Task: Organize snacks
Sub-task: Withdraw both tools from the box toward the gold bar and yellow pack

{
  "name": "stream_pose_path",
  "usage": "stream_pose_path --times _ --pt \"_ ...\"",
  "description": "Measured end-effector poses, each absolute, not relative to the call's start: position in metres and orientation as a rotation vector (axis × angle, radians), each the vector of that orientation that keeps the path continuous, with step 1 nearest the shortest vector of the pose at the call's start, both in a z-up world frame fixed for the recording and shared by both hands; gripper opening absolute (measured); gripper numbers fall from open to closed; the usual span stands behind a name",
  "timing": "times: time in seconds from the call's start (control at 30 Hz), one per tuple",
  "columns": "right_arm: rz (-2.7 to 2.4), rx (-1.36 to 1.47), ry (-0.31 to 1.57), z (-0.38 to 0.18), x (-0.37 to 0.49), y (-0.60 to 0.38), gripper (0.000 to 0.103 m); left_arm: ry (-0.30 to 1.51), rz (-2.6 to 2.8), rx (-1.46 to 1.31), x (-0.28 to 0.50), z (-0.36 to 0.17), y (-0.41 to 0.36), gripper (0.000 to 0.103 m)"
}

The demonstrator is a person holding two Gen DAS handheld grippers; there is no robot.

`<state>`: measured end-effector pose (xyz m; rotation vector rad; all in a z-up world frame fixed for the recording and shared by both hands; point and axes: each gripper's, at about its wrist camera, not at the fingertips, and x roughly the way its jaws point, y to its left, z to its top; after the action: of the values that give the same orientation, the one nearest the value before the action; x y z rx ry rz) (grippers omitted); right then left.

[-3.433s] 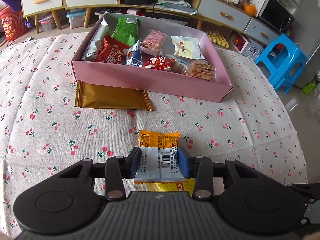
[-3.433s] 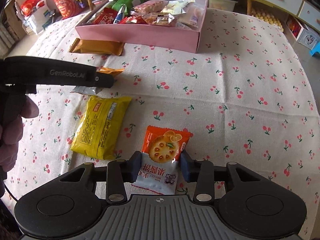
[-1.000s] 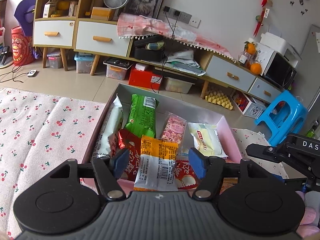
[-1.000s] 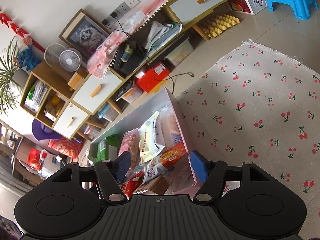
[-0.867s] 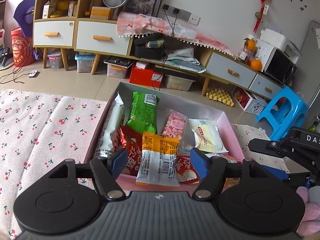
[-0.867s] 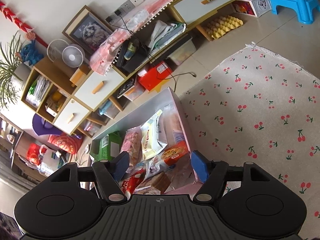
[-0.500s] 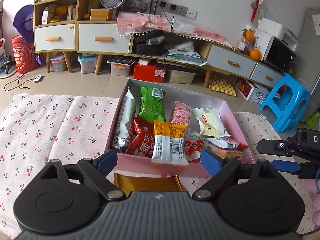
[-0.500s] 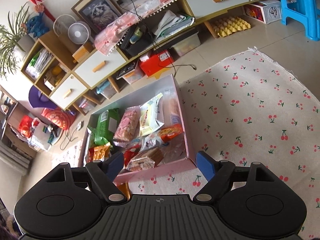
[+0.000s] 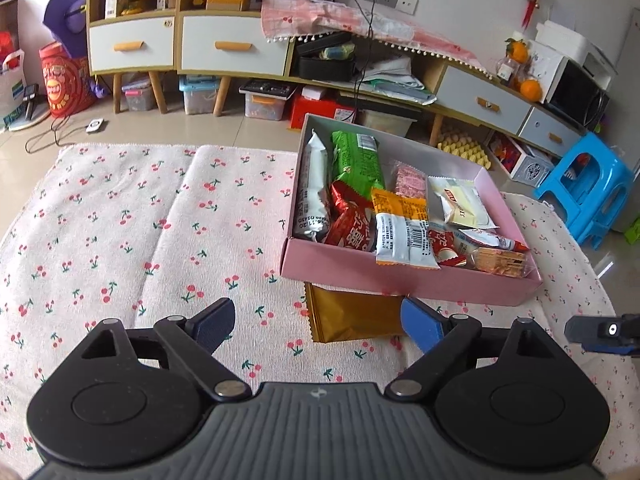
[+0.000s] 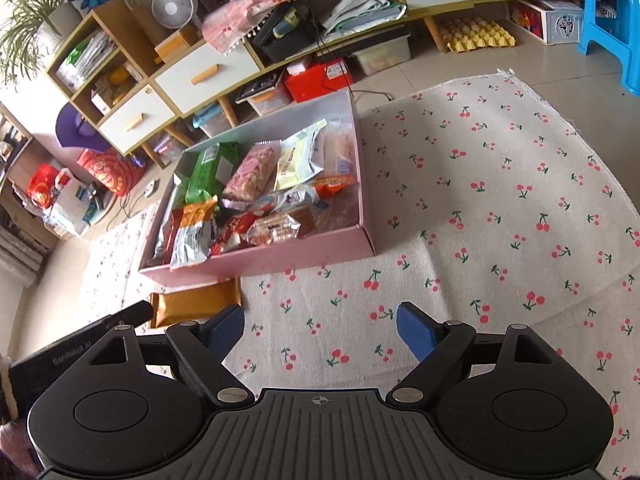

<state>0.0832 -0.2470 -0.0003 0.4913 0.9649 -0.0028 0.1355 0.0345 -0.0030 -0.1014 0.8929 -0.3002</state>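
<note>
A pink cardboard box (image 9: pixel 404 280) packed with snack packets sits on a bench draped in a cherry-print tablecloth (image 9: pixel 120 232). In the left wrist view the left gripper (image 9: pixel 318 326) hangs over the cloth on the near side of the box, its blue pads spread and drawing slightly together, with nothing pinched between them. In its own view the right gripper (image 10: pixel 320 328) likewise hovers in front of the box, its jaws opening and empty.

Inside the box, an orange-and-silver wafer packet (image 9: pixel 402 232) with a barcode lies on top near the front wall, beside red-wrapped sweets (image 9: pixel 352 228). A green packet (image 9: pixel 356 160) and a long silver packet (image 9: pixel 314 196) lie toward the box's far left, a pink bar (image 9: pixel 410 176) and a pale yellow packet (image 9: pixel 460 204) toward its middle and right. A clear packet of biscuits (image 9: pixel 498 262) rests in the front right corner.

A gold foil packet (image 9: pixel 352 316) lies flat on the cloth outside the box, touching its front wall and partly tucked under it.
</note>
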Motion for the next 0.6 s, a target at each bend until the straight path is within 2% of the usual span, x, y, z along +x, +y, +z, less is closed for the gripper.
stream_pose_path --times 0.23,0.33,0.4,0.47,0.57,0.6 --pt "0.016 0.515 1.094 -0.018 0.079 -0.231 0.085 0.978 -0.304 -0.275 0.145 -0.019 0.042 0.075" --pt "0.042 0.534 1.163 -0.026 0.078 -0.221 0.085 1.011 -0.308 -0.323 0.147 -0.026 0.04 0.064" --pt "0.069 0.543 1.204 -0.03 0.075 -0.211 0.085 1.031 -0.308 -0.346 0.149 -0.031 0.039 0.05" --pt "0.102 0.546 1.243 -0.034 0.072 -0.2 0.085 1.023 -0.305 -0.362 0.149 -0.032 0.039 0.047" --pt "0.133 0.507 1.288 -0.039 0.067 -0.183 0.085 1.03 -0.314 -0.396 0.15 -0.033 0.039 0.033" --pt "0.139 0.483 1.297 -0.041 0.066 -0.177 0.085 1.032 -0.306 -0.403 0.149 -0.034 0.04 0.032"
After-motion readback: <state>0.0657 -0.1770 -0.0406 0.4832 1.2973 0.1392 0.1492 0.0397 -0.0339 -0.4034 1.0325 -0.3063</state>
